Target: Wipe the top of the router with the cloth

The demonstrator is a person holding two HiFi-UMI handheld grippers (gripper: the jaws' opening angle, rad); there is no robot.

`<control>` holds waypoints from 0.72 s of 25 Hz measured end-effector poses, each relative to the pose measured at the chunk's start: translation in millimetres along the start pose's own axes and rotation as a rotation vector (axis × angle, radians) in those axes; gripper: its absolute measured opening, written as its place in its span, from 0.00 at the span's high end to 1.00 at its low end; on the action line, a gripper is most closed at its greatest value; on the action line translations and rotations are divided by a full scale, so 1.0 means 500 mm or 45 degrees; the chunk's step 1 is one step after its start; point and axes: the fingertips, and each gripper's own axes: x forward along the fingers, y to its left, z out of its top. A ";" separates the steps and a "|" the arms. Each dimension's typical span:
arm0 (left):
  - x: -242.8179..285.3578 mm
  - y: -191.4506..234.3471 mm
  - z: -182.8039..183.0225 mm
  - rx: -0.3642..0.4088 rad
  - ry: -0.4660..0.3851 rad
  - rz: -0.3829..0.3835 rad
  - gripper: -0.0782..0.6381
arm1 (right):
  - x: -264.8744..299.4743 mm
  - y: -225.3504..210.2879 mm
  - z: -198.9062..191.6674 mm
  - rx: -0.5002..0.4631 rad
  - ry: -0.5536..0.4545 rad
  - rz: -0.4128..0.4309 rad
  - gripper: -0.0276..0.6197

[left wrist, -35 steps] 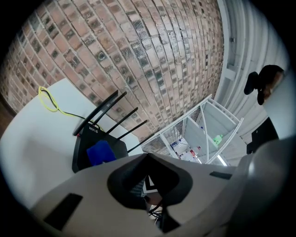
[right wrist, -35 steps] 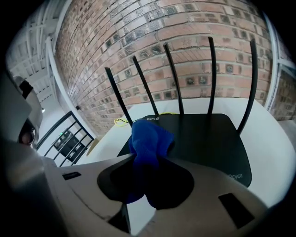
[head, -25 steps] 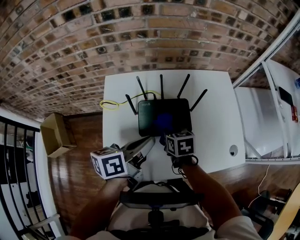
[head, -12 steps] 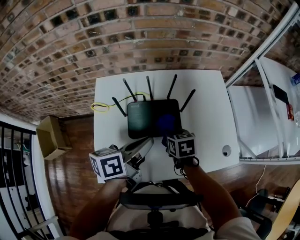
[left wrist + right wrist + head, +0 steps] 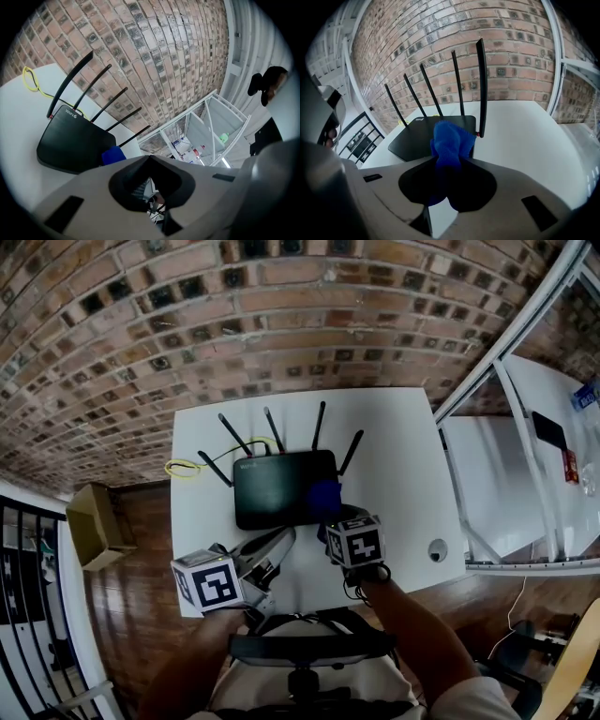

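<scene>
Filling the upper half of the head view, a brick wall (image 5: 281, 315) curves above a white table (image 5: 403, 465) at the centre of the frame. To the right of it a second white surface (image 5: 525, 474) runs towards the right edge. A wooden floor (image 5: 141, 559) shows at the lower left, with an open cardboard box (image 5: 98, 526) standing on it near the left edge.

On the table, slightly left of centre, lies the black router (image 5: 277, 488), flat, with five thin antennas (image 5: 319, 427) fanned upward in the frame towards the wall. A yellow cable (image 5: 183, 468) loops on the table at the router's upper left.

Below the router, two grippers reach up from the bottom of the frame. The left gripper (image 5: 281, 540) lies slanted at the lower left of the router, close to its lower edge but apart from it. In the left gripper view its jaws (image 5: 150, 161) stand together with nothing between them.

The right gripper (image 5: 336, 519) sits at the router's lower right corner. Its jaws are pinched on a bunched blue cloth (image 5: 449, 143), which pokes out ahead of the tips. In the head view the cloth (image 5: 325, 495) lies over the lower right part of the router's top.

A small round hole (image 5: 437, 549) marks the table's lower right corner.
</scene>
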 end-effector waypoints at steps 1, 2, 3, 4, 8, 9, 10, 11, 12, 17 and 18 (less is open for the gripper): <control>0.005 -0.001 -0.002 0.001 -0.001 0.004 0.87 | -0.002 -0.006 -0.001 -0.010 0.001 0.000 0.78; 0.010 -0.003 -0.005 0.001 -0.003 0.007 0.87 | -0.005 -0.012 -0.002 -0.022 0.001 -0.001 0.78; 0.015 -0.005 -0.006 0.000 -0.005 0.010 0.87 | -0.007 -0.018 -0.002 -0.031 0.001 -0.001 0.78; 0.020 -0.009 -0.007 0.001 -0.009 0.013 0.87 | -0.010 -0.024 -0.002 -0.038 0.001 0.001 0.78; 0.038 -0.018 -0.012 0.000 -0.027 0.025 0.87 | -0.017 -0.040 -0.005 -0.059 0.013 0.014 0.78; 0.043 -0.020 -0.013 0.002 -0.032 0.026 0.87 | -0.017 -0.045 -0.005 -0.065 0.014 0.017 0.78; 0.048 -0.021 -0.013 0.004 -0.036 0.026 0.87 | -0.018 -0.048 -0.003 -0.070 0.012 0.019 0.78; 0.053 -0.022 -0.015 0.004 -0.041 0.028 0.87 | -0.019 -0.051 -0.001 -0.074 0.010 0.022 0.78; 0.055 -0.022 -0.018 0.002 -0.045 0.033 0.87 | -0.020 -0.053 -0.001 -0.079 0.008 0.026 0.78; 0.067 -0.027 -0.029 -0.001 -0.072 0.068 0.87 | -0.038 -0.083 -0.004 -0.095 0.001 -0.005 0.78; 0.070 -0.026 -0.033 -0.003 -0.075 0.074 0.87 | -0.045 -0.093 -0.003 -0.086 -0.003 -0.011 0.78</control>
